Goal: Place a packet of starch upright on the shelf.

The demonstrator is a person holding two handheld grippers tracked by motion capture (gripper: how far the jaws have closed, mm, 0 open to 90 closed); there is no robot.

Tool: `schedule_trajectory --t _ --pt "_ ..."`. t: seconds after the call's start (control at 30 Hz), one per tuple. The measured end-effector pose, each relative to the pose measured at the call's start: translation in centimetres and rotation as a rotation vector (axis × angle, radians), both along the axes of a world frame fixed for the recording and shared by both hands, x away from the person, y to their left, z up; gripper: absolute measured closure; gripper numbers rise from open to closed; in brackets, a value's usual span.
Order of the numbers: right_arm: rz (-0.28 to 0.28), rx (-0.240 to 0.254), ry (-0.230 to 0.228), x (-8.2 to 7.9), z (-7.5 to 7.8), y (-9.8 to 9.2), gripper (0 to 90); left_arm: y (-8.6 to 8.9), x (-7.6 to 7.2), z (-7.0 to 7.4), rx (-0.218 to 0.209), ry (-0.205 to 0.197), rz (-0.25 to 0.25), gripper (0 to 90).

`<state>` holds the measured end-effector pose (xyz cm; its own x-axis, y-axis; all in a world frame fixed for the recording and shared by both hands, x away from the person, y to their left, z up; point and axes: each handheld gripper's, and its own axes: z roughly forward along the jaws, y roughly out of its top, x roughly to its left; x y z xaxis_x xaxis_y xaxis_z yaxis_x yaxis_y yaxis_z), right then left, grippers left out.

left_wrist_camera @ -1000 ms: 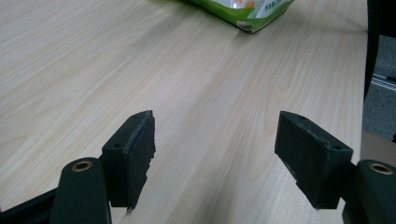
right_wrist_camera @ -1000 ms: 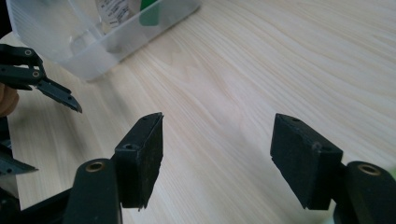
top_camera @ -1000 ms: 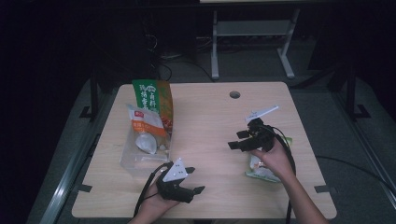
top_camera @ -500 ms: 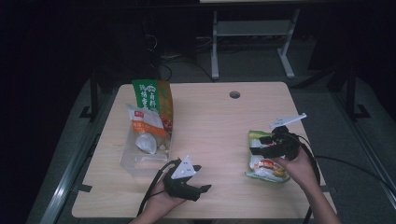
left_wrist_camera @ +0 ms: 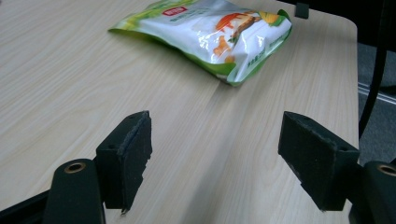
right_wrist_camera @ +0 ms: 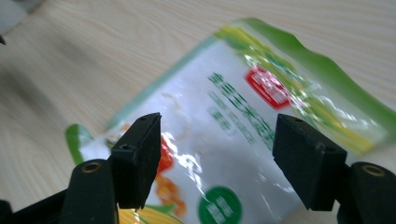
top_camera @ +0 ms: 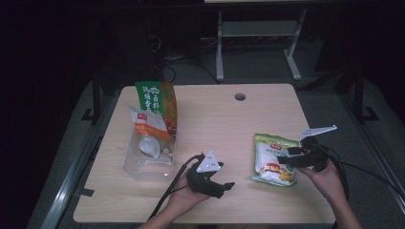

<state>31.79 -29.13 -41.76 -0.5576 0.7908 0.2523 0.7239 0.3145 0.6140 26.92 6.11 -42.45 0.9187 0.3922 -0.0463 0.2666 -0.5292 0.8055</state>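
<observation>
A green and white snack bag [top_camera: 273,159] lies flat on the right part of the table [top_camera: 229,124]. My right gripper [top_camera: 291,160] hovers at the bag's right edge, jaws open, and the bag [right_wrist_camera: 243,135] lies below and between them with nothing gripped. My left gripper [top_camera: 224,187] is near the front edge, left of the bag, open and empty. It points at the bag [left_wrist_camera: 210,32], which lies well ahead of its jaws.
A clear plastic box [top_camera: 148,157] at the table's left holds a green and orange bag [top_camera: 160,102] standing upright and a white and orange packet [top_camera: 148,131]. A cable hole [top_camera: 240,97] sits at the back. Dark frames and a grey shelf stand beyond the table.
My right gripper has moved right and toward the front, off the snack bag to its right edge. My left gripper has shifted right along the front edge.
</observation>
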Motion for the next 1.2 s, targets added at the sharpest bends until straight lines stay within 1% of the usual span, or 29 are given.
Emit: schedule_trajectory --t 0.07,0.13,0.2,0.23,0.3,0.37,0.43,0.5,0.57,0.63,0.7,0.8,0.87,0.9,1.0,1.03,1.07,1.17,1.2 --pt "-0.019 -0.001 0.011 -0.1 -0.5 -0.7 31.8 -0.6 0.3 0.1 -0.006 0.003 -0.005 25.7" --pt "-0.031 -0.012 0.016 -0.1 -1.0 -1.5 31.8 -1.3 0.5 0.2 -0.001 0.004 -0.01 25.7" --pt "-0.052 -0.023 0.023 -0.1 -1.5 -2.1 31.8 -1.8 0.7 0.3 -0.005 0.005 -0.017 25.7" --pt "-0.066 -0.023 0.035 -0.1 -1.7 -2.4 31.8 -2.1 0.8 0.4 -0.002 0.006 -0.02 25.7" --pt "-0.077 -0.028 0.039 -0.1 -2.1 -3.0 31.8 -2.6 0.9 0.4 -0.005 0.006 -0.027 25.7" --pt "-0.092 -0.016 0.048 -0.2 -2.6 -3.5 31.8 -3.1 1.1 0.5 -0.006 0.01 -0.031 25.7" --pt "-0.102 0.008 0.058 -0.2 -2.9 -3.9 31.7 -3.5 1.3 0.5 -0.008 0.014 -0.032 25.6" --pt "-0.106 0.024 0.067 -0.1 -3.1 -4.1 33.3 -4.0 1.7 0.4 -0.021 0.035 -0.04 25.7" --pt "-0.11 0.055 0.083 0.0 -3.5 -4.3 34.9 -4.4 1.8 0.4 -0.025 0.044 -0.041 25.6" --pt "-0.113 0.096 0.105 0.2 -3.9 -4.5 39.0 -4.7 2.0 0.4 -0.024 0.05 -0.042 25.6" --pt "-0.106 0.146 0.12 0.2 -4.1 -4.7 45.5 -4.9 2.3 0.4 -0.024 0.053 -0.04 25.6" --pt "-0.104 0.177 0.13 0.1 -4.3 -4.7 54.7 -5.1 2.6 0.3 -0.025 0.054 -0.034 25.5" --pt "-0.087 0.184 0.126 -0.1 -4.3 -4.6 64.9 -5.1 2.6 0.3 -0.018 0.052 -0.028 25.6" --pt "-0.074 0.174 0.118 -0.2 -4.2 -4.4 68.6 -5.1 2.6 0.3 -0.018 0.052 -0.024 25.6" --pt "-0.05 0.14 0.107 -0.3 -4.0 -3.8 74.2 -5.0 2.7 0.3 -0.02 0.042 -0.014 25.7" --pt "-0.038 0.13 0.117 -0.4 -3.9 -3.5 75.4 -5.0 2.7 0.3 -0.021 0.043 -0.013 25.7" --pt "-0.03 0.132 0.124 -0.4 -3.9 -3.4 76.2 -5.0 2.7 0.3 -0.019 0.043 -0.012 25.8" --pt "-0.003 0.123 0.127 -0.6 -3.8 -2.5 76.6 -5.1 2.9 0.2 -0.011 0.049 -0.009 25.9" --pt "0.001 0.119 0.126 -0.7 -3.8 -2.3 73.3 -5.1 2.9 0.1 -0.01 0.051 -0.008 26.0"
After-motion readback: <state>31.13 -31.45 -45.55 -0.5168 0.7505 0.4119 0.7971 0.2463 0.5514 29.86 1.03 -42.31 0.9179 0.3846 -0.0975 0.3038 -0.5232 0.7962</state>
